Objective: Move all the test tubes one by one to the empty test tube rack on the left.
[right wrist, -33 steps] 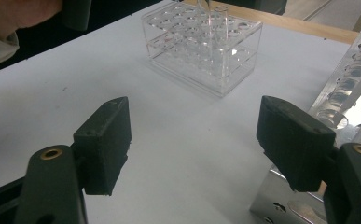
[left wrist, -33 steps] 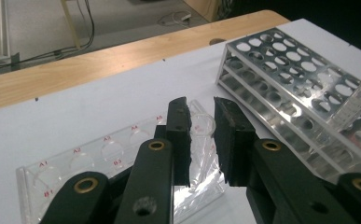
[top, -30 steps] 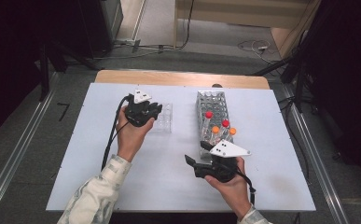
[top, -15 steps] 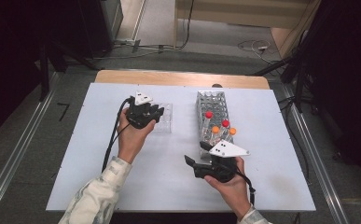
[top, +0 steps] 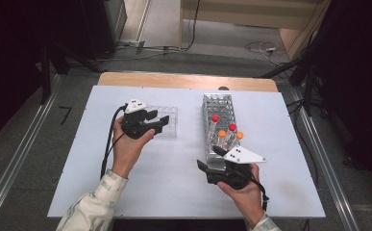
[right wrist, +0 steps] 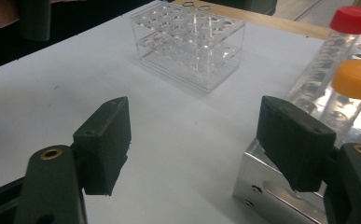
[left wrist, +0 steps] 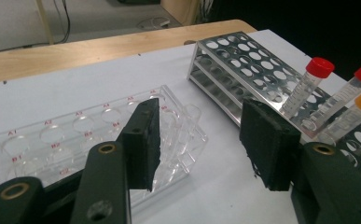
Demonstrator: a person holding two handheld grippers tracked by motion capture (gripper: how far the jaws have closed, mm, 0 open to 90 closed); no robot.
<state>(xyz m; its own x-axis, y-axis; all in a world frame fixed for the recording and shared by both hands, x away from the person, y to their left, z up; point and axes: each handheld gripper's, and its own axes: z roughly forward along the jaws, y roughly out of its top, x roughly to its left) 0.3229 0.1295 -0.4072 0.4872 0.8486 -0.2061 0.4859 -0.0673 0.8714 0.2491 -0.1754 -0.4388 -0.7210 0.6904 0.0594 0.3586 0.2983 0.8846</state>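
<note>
The clear plastic rack [top: 167, 120] is sitting on the left half of the white table [top: 126, 192], and the left gripper [top: 155, 124] has just been opening its jaws beside its near corner; in the left gripper view the left pad is standing over the rack's edge, pressing on nothing. So the rack looks let go and placed, I would say. The right gripper [top: 211, 159] is waiting with jaws spread, gripping nothing, at the near end of the metal rack [top: 218, 107]. That rack is carrying four capped tubes, a red-capped tube [top: 215, 118] the farthest. Nothing is lying between the two racks, though the leaning tubes are crowding the right gripper's approach.
</note>
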